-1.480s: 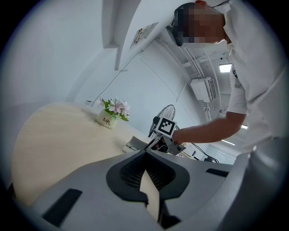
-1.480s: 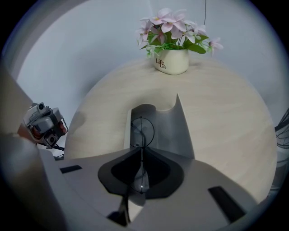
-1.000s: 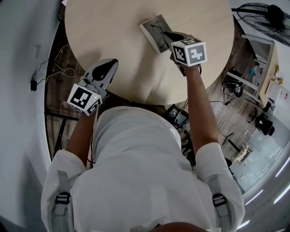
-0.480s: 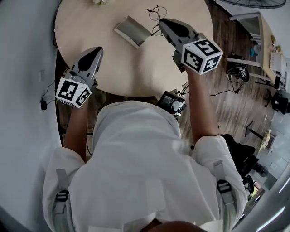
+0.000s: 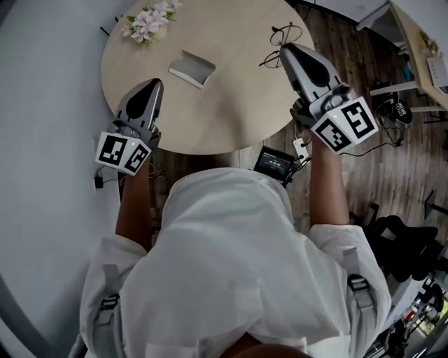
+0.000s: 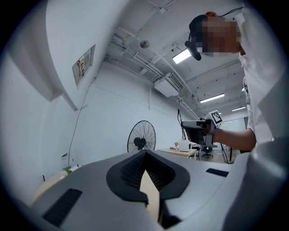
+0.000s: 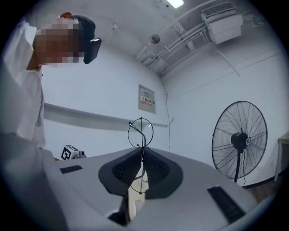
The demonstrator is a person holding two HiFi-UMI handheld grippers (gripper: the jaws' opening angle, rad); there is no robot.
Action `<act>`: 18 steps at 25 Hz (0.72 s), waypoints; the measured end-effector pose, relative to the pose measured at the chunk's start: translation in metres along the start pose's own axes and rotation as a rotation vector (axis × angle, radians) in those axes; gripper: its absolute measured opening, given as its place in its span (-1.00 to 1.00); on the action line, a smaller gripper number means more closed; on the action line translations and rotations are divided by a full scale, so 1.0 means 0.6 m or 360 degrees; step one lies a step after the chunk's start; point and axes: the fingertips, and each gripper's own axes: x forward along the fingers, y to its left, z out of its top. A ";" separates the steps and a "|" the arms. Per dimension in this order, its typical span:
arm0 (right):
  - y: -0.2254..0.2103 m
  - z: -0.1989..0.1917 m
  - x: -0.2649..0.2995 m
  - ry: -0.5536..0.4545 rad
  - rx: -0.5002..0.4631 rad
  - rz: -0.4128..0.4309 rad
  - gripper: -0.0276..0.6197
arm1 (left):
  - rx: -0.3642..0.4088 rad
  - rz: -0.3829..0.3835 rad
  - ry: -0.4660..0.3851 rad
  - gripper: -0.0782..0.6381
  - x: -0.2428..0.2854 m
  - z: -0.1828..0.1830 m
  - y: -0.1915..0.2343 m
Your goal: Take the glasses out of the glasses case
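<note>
The right tongs (image 5: 285,49) are pressed together on the glasses (image 5: 278,40). In the right gripper view the pads close on the thin wire frame, and one round lens (image 7: 141,132) stands up past the tips against the pale wall, with a fan (image 7: 239,140) off to the right. From the head view the glasses hang at the tip of the right tongs over the far right part of the round worktop (image 5: 231,105), out of the case (image 5: 191,68) and well apart from it. The case lies open on the worktop to the left of the right tongs, between the two tools and nearer the left one, just ahead of the left tongs (image 5: 154,85) and to their right. The left tongs are over the near left edge of the worktop. Their tips are shut on each other in the left gripper view (image 6: 144,154), with nothing caught between them. A bunch of pink and white flowers (image 5: 149,21) lies on the worktop's far edge, straight ahead of the left tongs and beyond the case.
</note>
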 end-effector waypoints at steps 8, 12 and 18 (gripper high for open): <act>0.009 0.021 -0.244 -0.0265 -0.0018 -0.0129 -0.82 | 0.0071 0.0049 -0.0066 -0.75 -0.029 0.039 -0.172; 0.017 0.002 -0.334 -0.0329 0.0007 -0.0195 -0.82 | 0.0103 0.0059 -0.0078 -0.74 -0.055 0.047 -0.243; 0.038 -0.049 -0.404 -0.0285 0.0091 -0.0196 -0.82 | 0.0055 0.0068 -0.0013 -0.75 -0.079 0.020 -0.325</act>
